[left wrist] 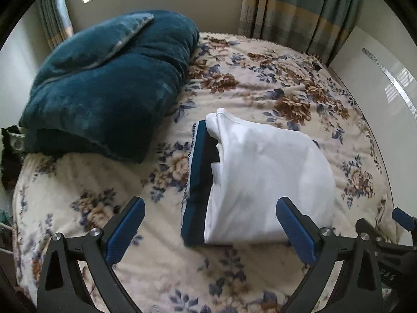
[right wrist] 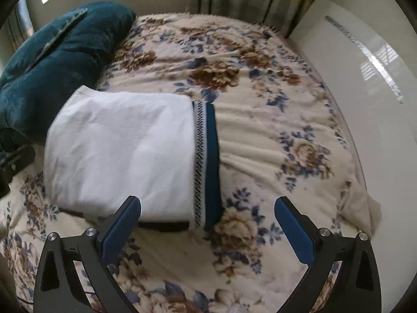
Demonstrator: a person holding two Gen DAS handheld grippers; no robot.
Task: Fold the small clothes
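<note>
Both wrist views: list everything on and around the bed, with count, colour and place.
Folded white cotton garment: one, white, middle of the bed, lying on the dark piece.
Dark blue folded cloth with zigzag-patterned white trim: one, navy, under the white garment, edge showing along one side.
Plush teal velvet blanket bundle: one, teal, far left of the bed by the window.
Cream floral fleece bedspread: one, cream with brown and blue flowers, covering the bed.
Striped green-grey curtains: behind the bed.
Glossy white panel: one, right of the bed.
Left claw: black with blue pads, open, empty.
Right claw: same colours, open, empty.
</note>
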